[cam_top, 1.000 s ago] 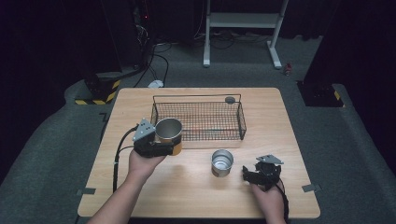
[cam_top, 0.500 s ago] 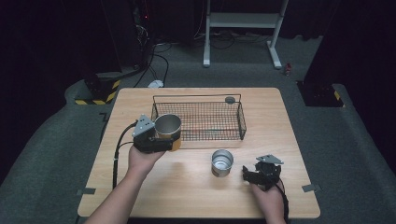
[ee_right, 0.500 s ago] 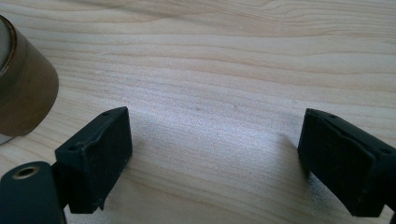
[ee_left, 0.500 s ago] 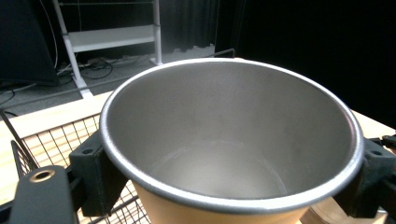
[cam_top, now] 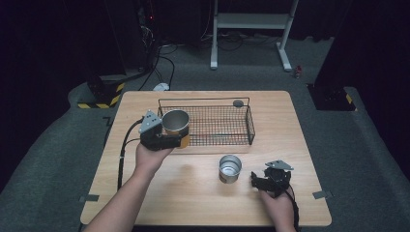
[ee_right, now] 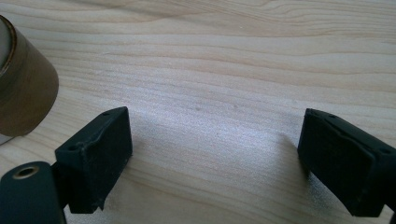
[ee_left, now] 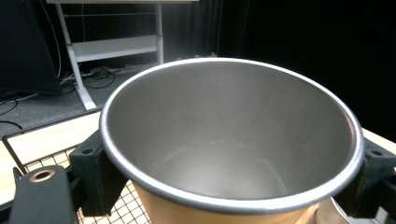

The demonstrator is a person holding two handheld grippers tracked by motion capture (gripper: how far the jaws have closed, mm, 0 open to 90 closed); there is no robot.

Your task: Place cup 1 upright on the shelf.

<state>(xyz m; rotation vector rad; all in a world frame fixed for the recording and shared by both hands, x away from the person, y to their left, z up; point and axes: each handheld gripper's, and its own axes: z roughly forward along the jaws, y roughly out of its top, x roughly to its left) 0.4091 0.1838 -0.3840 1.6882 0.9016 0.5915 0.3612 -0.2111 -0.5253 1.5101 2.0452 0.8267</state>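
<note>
On the table (cam_top: 159, 193), the wire basket (cam_top: 249, 126) stood ready to receive the orange cup (cam_top: 175, 126), which the left gripper (cam_top: 167, 141) clamped at its left end, while the right gripper (cam_top: 263, 181) rested wide open beside a second cup (cam_top: 229, 168).

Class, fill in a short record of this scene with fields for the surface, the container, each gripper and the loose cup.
Surface: wooden table
Container: wire basket, at the far middle of the table
Left gripper: shut on a metal cup, held at the basket's left end
Right gripper: open, nothing between its jaws, low over the table
Loose cup: second metal cup, upright on the table, left of the right gripper
</note>
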